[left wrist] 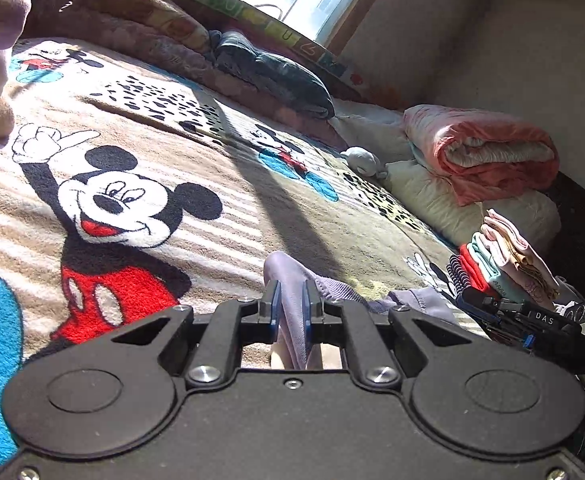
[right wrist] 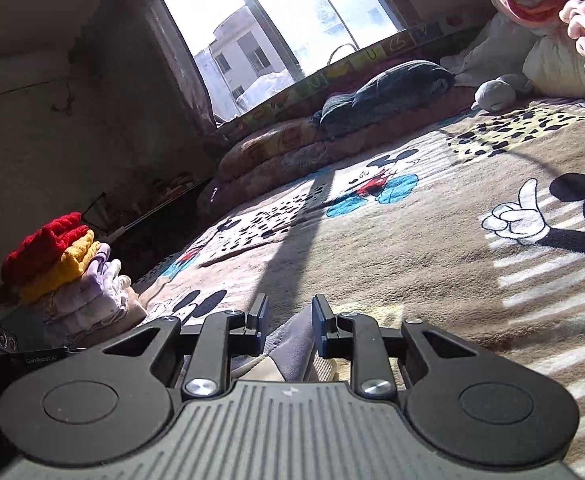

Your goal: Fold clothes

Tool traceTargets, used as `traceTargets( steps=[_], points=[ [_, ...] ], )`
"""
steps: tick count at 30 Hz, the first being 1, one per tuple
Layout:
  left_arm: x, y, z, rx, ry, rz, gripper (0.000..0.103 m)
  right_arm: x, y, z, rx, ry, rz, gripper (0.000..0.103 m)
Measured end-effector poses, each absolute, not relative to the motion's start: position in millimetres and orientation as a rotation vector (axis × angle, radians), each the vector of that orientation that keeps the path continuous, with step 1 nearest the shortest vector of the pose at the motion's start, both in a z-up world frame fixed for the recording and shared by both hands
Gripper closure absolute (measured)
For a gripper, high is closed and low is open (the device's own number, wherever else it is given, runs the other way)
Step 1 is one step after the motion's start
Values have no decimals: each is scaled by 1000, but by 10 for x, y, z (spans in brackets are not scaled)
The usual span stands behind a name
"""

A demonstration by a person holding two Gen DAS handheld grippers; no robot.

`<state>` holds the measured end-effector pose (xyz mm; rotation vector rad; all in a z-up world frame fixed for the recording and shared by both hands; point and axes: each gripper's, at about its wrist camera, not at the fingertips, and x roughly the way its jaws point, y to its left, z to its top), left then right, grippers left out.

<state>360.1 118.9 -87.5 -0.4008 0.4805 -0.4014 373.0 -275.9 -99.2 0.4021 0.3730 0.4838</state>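
A lavender garment (left wrist: 288, 276) lies bunched on the cartoon-mouse blanket (left wrist: 220, 240) at the near edge. My left gripper (left wrist: 291, 312) is shut on a fold of it, and the cloth rises between the blue pads. More of the garment (left wrist: 416, 300) trails right toward the right gripper's black housing (left wrist: 540, 320). In the right wrist view my right gripper (right wrist: 288, 320) pinches a thick bunch of the same greyish-lavender cloth (right wrist: 292, 344), its fingers a little apart around it. The blanket (right wrist: 412, 260) stretches ahead.
A stack of folded clothes (left wrist: 504, 264) stands at the right. A pile of red, yellow and lavender clothes (right wrist: 60, 264) sits at the left. A rolled pink quilt (left wrist: 484, 152), pillows, a grey plush toy (right wrist: 492, 94) and a dark cushion (right wrist: 388, 92) line the far side under the window.
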Motion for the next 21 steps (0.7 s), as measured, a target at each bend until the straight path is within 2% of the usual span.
traceTargets(
  steps=[5,7,10,13,18,21],
  points=[
    [3503,905,-772,-223,386,-440,96,3744,-2460,-962,192,380,524,75],
    [3560,816,-840,-191,417,-458,93,3784,-2369,-1008,139,410,525,74],
    [3732,755,-1048,-163,538,-407,88,3917,-2379,-1187,177,535,500,74],
    [3814,840,-1152,-229,593,-398,81,3971,-2457,-1240,249,566,494,74],
    [3715,922,-1086,-276,545,-416,79,3911,-2599,-1222,334,523,481,73],
    [3531,941,-895,-252,482,-462,79,3688,-2596,-1034,269,467,490,71]
  ],
)
